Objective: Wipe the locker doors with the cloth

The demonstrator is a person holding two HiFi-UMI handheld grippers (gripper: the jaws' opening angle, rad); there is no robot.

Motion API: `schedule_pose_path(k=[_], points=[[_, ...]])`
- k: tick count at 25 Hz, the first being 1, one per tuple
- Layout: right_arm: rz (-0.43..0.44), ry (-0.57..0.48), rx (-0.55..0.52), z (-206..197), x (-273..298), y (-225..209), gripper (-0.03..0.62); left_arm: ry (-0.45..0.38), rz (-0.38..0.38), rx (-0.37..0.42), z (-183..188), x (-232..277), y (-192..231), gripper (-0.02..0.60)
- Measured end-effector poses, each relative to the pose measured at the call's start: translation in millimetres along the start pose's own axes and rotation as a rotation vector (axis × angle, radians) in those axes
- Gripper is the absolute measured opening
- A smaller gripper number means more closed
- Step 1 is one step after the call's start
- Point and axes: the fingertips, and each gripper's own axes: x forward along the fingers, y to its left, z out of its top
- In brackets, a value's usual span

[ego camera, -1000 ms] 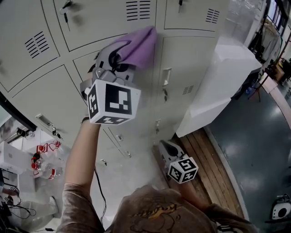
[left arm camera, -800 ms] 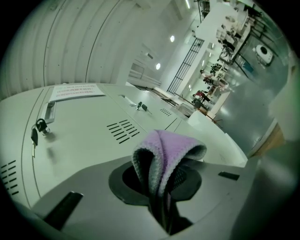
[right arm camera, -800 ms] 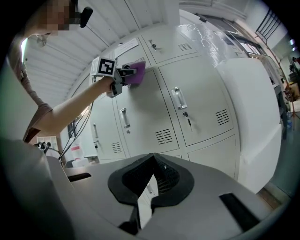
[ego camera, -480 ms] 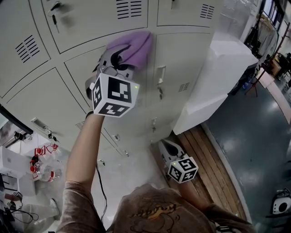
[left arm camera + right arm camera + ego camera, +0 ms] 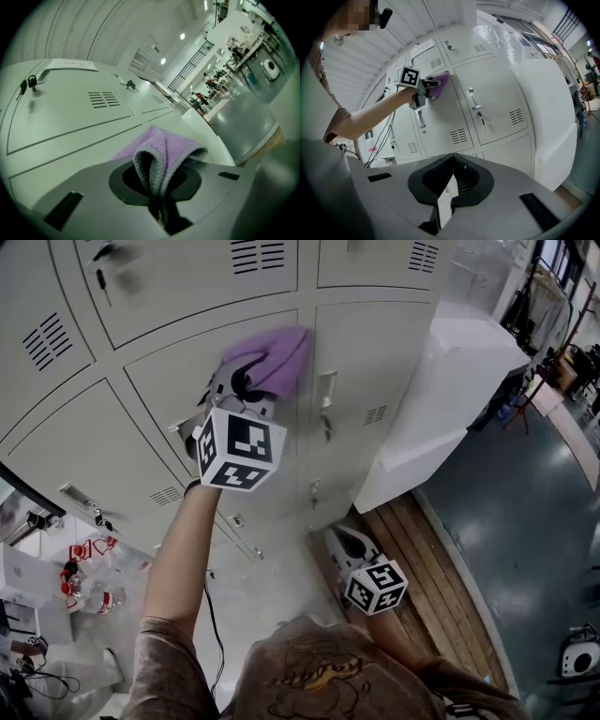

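On the middle locker door: the purple cloth [image 5: 270, 357] is pressed against the grey locker door [image 5: 159, 381], high up and near its right edge, just beside the seam with the neighbouring door and its handle [image 5: 326, 392].
Left gripper [image 5: 246, 388]: raised at arm's length. Its fingers are clamped on a folded bunch of the cloth, and the left gripper view shows the fold squeezed between them with the free part fanning out ahead.
Right gripper [image 5: 343, 542]: hanging low by the person's waist, well apart from the cloth and aimed at the lower lockers. Its fingers are drawn together on nothing. A thin slit shows lower down between them, so they probably meet only at the tips.
Cloth from the fingers: straight ahead of the left fingers, sandwiched between them and the steel.
Long axis: the fold runs along the line of the fingers, so the cloth's broad face meets the door, not its edge.
Nearer hand: the left, already on the work; the right is far off and idle.
Stage, as I judge it: mid-wipe on this door, with most of the panel below and to the left yet to be covered.
Next move calls for: dragging the cloth across or down the panel while pushing into it, so the free part stays flat.
Risk: snagging the cloth on the neighbouring door's handle, or on the key [image 5: 325, 430] below it.
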Motion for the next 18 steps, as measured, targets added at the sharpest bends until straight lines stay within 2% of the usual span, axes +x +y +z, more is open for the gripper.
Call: schedule_pose_path(k=[9, 18], points=[[-0.007, 0.001, 0.006, -1.1, -2.5, -3.7, -0.002, 0.061, -0.046, -0.015, -40.6, -0.2, -34.5, 0.048], [-0.01, 0.009, 0.012, -5.5, -4.2, -6.4, -0.002, 0.146, -0.088, -0.087, -87.8, -3.2, -71.6, 0.048]])
